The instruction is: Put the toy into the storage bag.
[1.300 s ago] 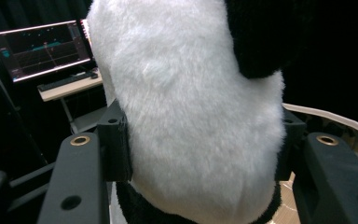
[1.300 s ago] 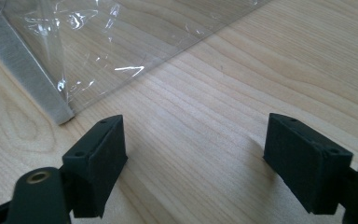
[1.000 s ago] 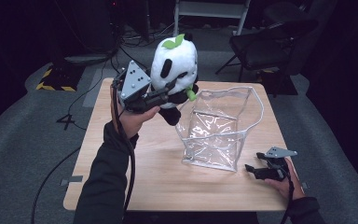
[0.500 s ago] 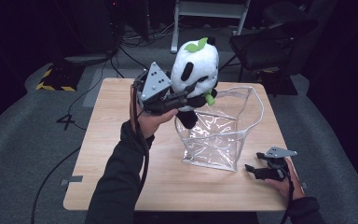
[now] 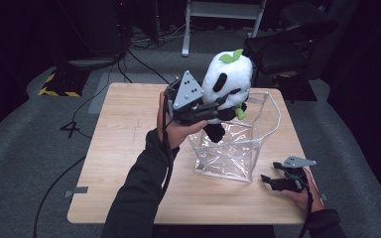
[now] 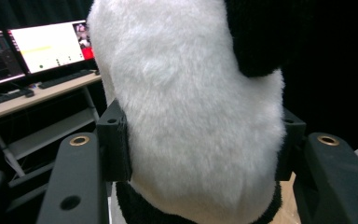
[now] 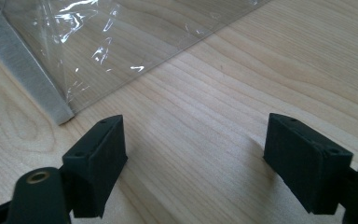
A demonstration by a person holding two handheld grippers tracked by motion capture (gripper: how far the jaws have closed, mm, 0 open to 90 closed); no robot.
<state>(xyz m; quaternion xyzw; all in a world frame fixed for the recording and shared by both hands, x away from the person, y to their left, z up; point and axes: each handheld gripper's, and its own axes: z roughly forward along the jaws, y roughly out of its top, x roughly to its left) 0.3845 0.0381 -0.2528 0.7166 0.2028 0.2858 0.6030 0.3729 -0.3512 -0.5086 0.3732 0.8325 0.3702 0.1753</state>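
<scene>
pale wood table (image 5: pixel 124 148), grey carpet (image 5: pixel 25 148), dark room

The left tongs (image 5: pixel 218 106) are held raised on an outstretched, dark-sleeved forearm, jaws clamped level on something between them, while the right tongs (image 5: pixel 269 179) are kept low in the right hand, jaws spread wide apart.

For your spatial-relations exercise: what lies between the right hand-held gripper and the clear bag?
Only bare wooden table separates the right hand-held gripper from the clear bag, as seen in the right gripper view.
</scene>
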